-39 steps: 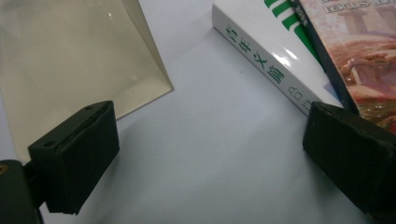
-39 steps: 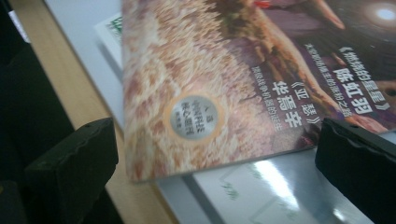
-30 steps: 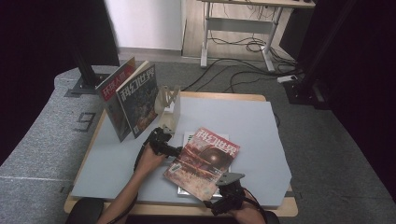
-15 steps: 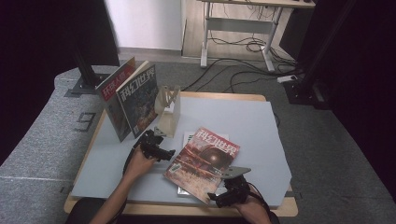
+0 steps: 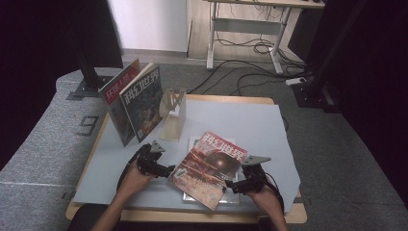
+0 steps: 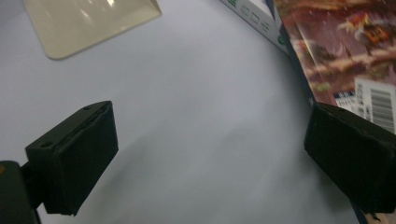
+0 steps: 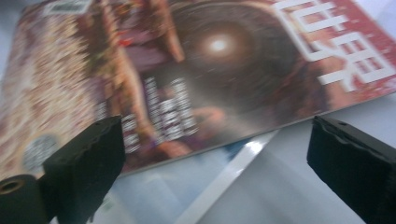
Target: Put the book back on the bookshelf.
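The red-covered glossy magazine [image 5: 210, 168] looks thin, floppy, slick; best pinched at its edges; left gripper [image 5: 163, 169] and right gripper [image 5: 232, 183] both gape wide, holding nothing.

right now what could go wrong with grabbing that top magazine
1. The top magazine lies askew on another one; a pinch may catch both.
2. Both the left gripper and the right gripper are open at opposite edges; an uneven grip could bend the cover.

Grey carpet floor [image 5: 337, 139], dark curtains, a metal-legged desk [image 5: 250, 24] behind, cables underneath.
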A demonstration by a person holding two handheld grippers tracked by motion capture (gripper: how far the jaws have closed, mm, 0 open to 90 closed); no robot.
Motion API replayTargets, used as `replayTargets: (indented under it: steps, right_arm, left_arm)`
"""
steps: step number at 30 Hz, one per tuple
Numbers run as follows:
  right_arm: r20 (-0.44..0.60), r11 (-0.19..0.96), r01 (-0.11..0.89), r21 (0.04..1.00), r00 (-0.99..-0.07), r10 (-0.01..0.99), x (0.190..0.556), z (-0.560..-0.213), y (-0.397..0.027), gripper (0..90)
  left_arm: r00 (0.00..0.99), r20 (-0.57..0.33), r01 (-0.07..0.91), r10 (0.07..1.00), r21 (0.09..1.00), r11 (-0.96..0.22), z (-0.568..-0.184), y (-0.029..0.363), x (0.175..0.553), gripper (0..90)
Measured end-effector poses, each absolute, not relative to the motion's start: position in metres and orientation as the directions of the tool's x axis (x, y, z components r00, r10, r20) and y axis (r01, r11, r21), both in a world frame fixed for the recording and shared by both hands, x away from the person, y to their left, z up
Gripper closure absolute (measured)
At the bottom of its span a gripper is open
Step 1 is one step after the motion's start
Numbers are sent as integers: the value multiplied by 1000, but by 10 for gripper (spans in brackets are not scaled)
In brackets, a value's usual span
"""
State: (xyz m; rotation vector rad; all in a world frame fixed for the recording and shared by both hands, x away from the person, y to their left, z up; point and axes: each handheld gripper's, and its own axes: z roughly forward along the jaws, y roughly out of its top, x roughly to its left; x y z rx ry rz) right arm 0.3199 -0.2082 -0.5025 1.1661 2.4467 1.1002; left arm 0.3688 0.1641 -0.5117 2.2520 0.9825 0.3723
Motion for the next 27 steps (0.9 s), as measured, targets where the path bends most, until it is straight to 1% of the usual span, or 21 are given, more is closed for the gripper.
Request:
replayTargets:
  steps: [5, 11, 12, 15, 27]
  right_arm:
    - [142, 373, 604, 704, -634, 760, 337, -504, -215, 23]
    - [167, 353, 630, 692, -615, 771, 348, -511, -219, 23]
    - [172, 350, 635, 689, -613, 771, 349, -512, -219, 23]
    - [179, 347, 640, 685, -610, 772, 350, -516, -221, 24]
    - [251, 329, 669, 667, -617, 746, 351, -522, -219, 33]
  left_arm:
    - [692, -1, 545, 722, 657, -521, -516, 166, 364, 30]
    - [696, -7, 544, 718, 657, -522, -520, 169, 361, 49]
    - [698, 3, 542, 717, 651, -531, -522, 168, 360, 52]
    - [700, -11, 541, 714, 660, -521, -523, 170, 360, 70]
    - [707, 1, 528, 708, 665, -529, -527, 170, 360, 72]
